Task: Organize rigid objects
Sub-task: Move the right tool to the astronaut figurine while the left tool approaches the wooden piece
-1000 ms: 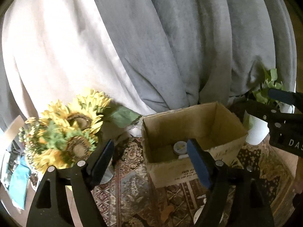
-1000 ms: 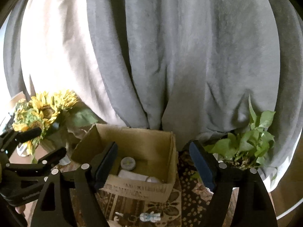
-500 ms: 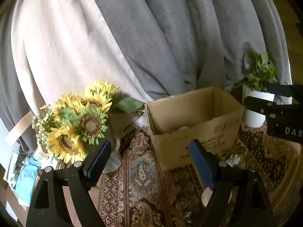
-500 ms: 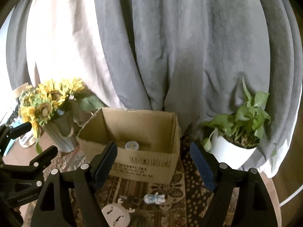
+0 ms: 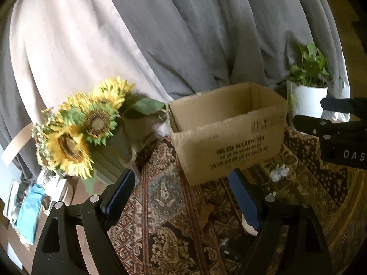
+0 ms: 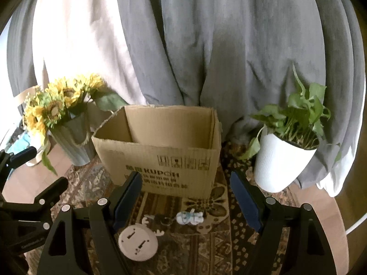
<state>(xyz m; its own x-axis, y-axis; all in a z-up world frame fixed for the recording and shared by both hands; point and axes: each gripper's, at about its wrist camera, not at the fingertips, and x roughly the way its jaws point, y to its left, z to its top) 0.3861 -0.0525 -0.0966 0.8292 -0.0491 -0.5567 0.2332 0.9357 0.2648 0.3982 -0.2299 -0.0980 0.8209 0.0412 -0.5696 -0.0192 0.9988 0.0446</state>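
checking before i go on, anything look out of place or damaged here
Two small things lie loose on the patterned rug, in front of the cardboard box rather than in it: a white round disc and a small white-and-blue figurine on its side. The box's top edges look ragged.

Dim, slight blur, fisheye-warped edges

Grey curtains hang in folds across the back, with a paler beige panel at the left; a bunch of sunflowers stands in a ribbed grey-green vase at the left edge of a patterned rug; a leafy green plant grows in a ribbed white pot at the right; blue cloth and papers lie off to the far left, blurred.
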